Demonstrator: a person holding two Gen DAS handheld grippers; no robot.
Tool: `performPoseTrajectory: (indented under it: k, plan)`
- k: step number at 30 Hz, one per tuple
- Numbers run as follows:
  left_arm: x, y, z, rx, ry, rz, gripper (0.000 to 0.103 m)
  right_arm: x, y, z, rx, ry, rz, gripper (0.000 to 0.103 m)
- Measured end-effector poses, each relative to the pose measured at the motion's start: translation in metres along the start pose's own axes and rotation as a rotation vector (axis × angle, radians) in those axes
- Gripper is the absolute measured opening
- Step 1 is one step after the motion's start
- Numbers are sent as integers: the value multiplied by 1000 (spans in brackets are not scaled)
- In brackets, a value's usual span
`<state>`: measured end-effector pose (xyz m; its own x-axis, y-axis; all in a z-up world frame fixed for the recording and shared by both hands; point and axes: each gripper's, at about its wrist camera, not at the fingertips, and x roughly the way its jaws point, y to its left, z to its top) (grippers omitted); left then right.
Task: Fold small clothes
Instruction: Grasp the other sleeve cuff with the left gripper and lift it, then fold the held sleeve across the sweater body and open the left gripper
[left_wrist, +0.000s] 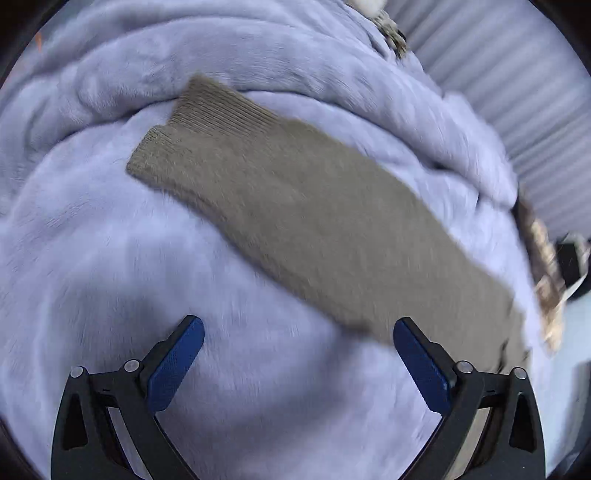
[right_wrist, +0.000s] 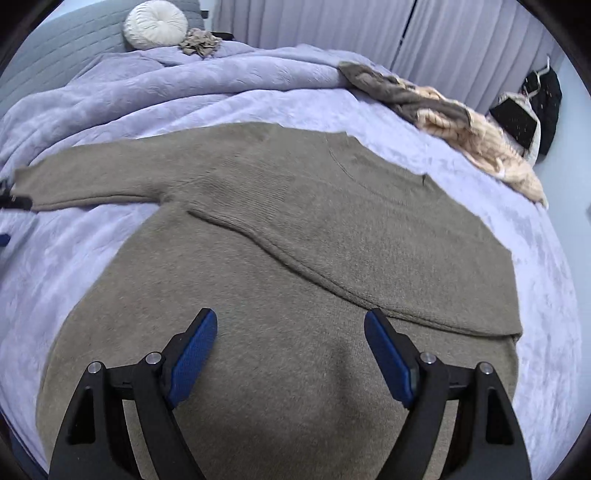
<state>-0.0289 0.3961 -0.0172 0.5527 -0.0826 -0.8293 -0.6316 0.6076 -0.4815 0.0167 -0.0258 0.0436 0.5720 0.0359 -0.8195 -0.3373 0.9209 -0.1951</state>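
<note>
An olive-brown knit sweater (right_wrist: 280, 258) lies flat on a lilac blanket. Its right sleeve is folded across the chest, its left sleeve stretches out to the left. The right gripper (right_wrist: 291, 326) is open and empty just above the sweater's lower body. In the left wrist view the outstretched sleeve (left_wrist: 295, 206) runs diagonally, ribbed cuff at upper left. The left gripper (left_wrist: 299, 334) is open and empty over the blanket, its right finger at the sleeve's near edge. The left wrist view is motion-blurred.
The lilac blanket (right_wrist: 110, 110) covers the bed, bunched in ridges at the back. A pile of beige and grey clothes (right_wrist: 461, 118) lies at the right edge. A round cream cushion (right_wrist: 155, 24) and a small brown garment (right_wrist: 201, 42) sit at the headboard. Curtains hang behind.
</note>
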Motion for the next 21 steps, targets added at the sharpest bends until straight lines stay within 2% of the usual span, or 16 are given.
performPoseTrajectory:
  k: [3, 4, 5, 6, 7, 8, 9, 14, 21]
  plan:
    - [12, 9, 28, -58, -39, -101, 102, -4, 12, 4, -43, -5, 4, 85]
    - [16, 10, 34, -73, -51, -133, 97, -5, 17, 5, -56, -5, 5, 85]
    - [20, 11, 40, -88, -63, -141, 76, -6, 21, 5, -69, -6, 3, 85]
    - [23, 12, 46, -96, -77, -140, 61, -8, 25, 6, -82, -5, -1, 85]
    - [27, 12, 51, -94, -80, -139, 32, -9, 29, 6, -91, -4, -2, 85]
    - [29, 12, 54, -92, -73, -156, 13, -10, 31, 8, -98, -4, -1, 85]
    - [28, 13, 54, -91, -74, -178, 13, -10, 33, 11, -103, -1, -1, 85]
    - [-7, 17, 44, -56, -176, -203, 11, -1, 41, 41, -115, 2, -12, 85]
    - [-42, -2, 34, 30, -235, -134, 11, 60, 68, 125, -46, 35, -7, 85]
